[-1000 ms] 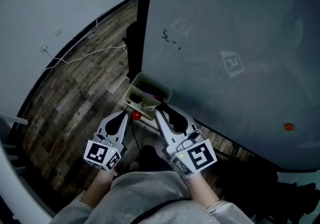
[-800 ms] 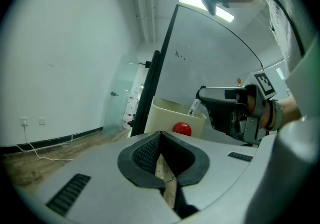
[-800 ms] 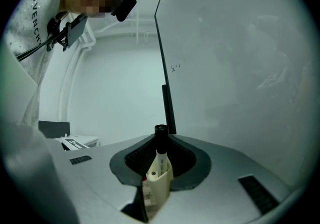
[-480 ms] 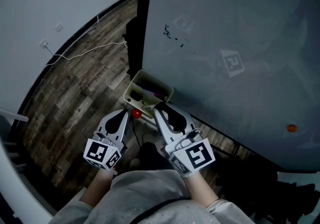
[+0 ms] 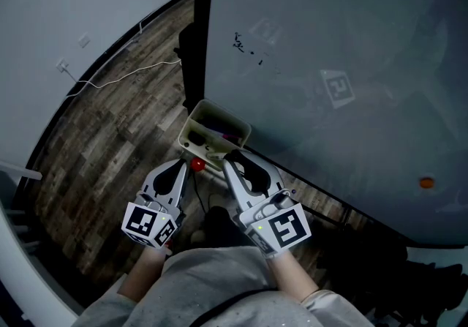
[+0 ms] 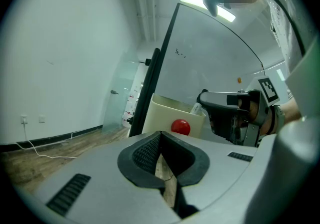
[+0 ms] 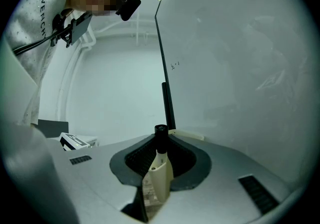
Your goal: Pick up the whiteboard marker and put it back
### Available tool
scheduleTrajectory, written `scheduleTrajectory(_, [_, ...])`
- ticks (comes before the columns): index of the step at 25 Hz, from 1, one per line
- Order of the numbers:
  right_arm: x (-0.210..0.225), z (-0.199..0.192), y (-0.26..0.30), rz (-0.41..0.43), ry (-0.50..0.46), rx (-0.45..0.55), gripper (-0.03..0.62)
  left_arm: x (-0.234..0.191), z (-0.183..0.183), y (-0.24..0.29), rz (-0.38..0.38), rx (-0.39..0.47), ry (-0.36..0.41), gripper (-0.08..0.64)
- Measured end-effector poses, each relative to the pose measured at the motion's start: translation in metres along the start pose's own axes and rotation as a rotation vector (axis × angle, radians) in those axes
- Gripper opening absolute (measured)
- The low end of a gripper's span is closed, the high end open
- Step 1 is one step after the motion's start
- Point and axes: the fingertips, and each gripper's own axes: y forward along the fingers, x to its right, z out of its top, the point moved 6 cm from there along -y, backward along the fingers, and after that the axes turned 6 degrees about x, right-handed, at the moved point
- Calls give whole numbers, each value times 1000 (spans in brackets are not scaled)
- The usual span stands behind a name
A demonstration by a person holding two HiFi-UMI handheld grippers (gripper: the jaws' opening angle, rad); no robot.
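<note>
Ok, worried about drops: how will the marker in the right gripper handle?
The whiteboard marker looks stiff and probably light: a slim plastic barrel, clamped upright in the right gripper's jaws. Its smooth round body may slip or roll once released.

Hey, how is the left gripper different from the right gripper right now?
The right gripper has its fingers shut on the whiteboard marker, whose black end sticks out ahead; the left gripper has its fingers shut with nothing between them. In the head view, the left gripper is on the wood floor side and the right gripper nearer the whiteboard. Both point toward the beige bin.
</note>
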Motion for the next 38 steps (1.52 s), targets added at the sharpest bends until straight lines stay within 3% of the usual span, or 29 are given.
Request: scheduleTrajectory(38, [-11, -16, -35, -45, 21, -53, 81, 16, -3, -17, -34, 0, 7, 15])
